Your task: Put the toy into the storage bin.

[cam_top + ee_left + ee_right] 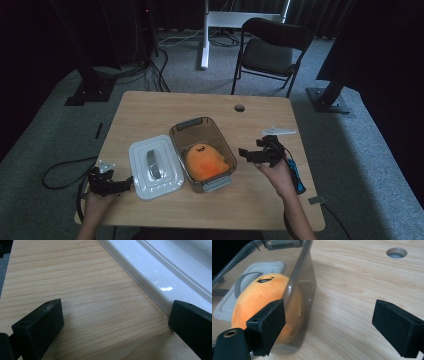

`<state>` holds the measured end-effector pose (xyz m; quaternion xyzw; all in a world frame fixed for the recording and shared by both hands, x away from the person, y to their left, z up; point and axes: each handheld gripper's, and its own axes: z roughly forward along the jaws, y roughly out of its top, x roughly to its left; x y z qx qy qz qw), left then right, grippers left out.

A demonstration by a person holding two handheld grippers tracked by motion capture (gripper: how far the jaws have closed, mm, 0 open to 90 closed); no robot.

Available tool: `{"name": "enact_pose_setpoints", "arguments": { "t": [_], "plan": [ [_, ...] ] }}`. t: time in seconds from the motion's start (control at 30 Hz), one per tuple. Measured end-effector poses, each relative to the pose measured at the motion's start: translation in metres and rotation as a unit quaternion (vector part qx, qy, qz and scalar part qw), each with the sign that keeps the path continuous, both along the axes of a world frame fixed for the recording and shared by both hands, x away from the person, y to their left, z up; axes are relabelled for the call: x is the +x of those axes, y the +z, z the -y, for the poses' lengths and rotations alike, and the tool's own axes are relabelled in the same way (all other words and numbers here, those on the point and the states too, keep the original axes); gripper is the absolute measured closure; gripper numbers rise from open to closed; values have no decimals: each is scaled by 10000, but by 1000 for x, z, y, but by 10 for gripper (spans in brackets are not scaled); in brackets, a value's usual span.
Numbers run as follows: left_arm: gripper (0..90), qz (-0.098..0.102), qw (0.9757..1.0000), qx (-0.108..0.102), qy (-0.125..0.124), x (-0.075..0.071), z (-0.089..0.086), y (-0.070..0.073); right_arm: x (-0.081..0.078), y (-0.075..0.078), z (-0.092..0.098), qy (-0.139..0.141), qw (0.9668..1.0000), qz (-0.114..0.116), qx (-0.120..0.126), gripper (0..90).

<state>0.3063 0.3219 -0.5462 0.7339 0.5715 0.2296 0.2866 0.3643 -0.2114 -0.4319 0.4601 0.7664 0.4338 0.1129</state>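
Two grippers flanked the work on the wooden table (150,110) in the high view: the left gripper (125,183) lay at the near left edge of the white lid (155,167), and the right gripper (248,154) hovered just right of the clear container (192,131). The orange plush toy (204,161) sat inside that container, and the lid lay flat just beside it on the left. A folding chair (272,50) stood well beyond the table.

In the left gripper view, the jaws stood wide apart, holding nothing, with one jaw at the lid's rim (150,275); whether it touched was unclear.

In the right gripper view, the jaws gaped, empty, one beside the container wall (305,285) that screened the plush toy (259,295). A cable hole (396,252) marked the tabletop beyond.
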Motion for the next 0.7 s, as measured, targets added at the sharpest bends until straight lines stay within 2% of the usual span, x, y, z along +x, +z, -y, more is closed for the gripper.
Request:
{"name": "enact_pose_setpoints", "arguments": {
  "t": [0.07,0.33,0.4,0.47,0.7],
  "plan": [
    [3,0,10000,-1,1,0,0,0,-1,-3,6,-57,10000,-14,41,108],
    [3,0,10000,-3,-2,0,0,0,-6,-14,31,-277,9996,17,-77,108],
    [3,0,10000,-2,-2,0,0,0,-8,-16,36,-308,9993,153,-138,108],
    [3,0,10000,-1,-3,0,0,0,-10,-17,41,-347,9991,166,-164,108],
    [3,0,10000,-1,-2,0,0,0,-14,-21,56,-561,9982,167,-137,108]
  ]
}}
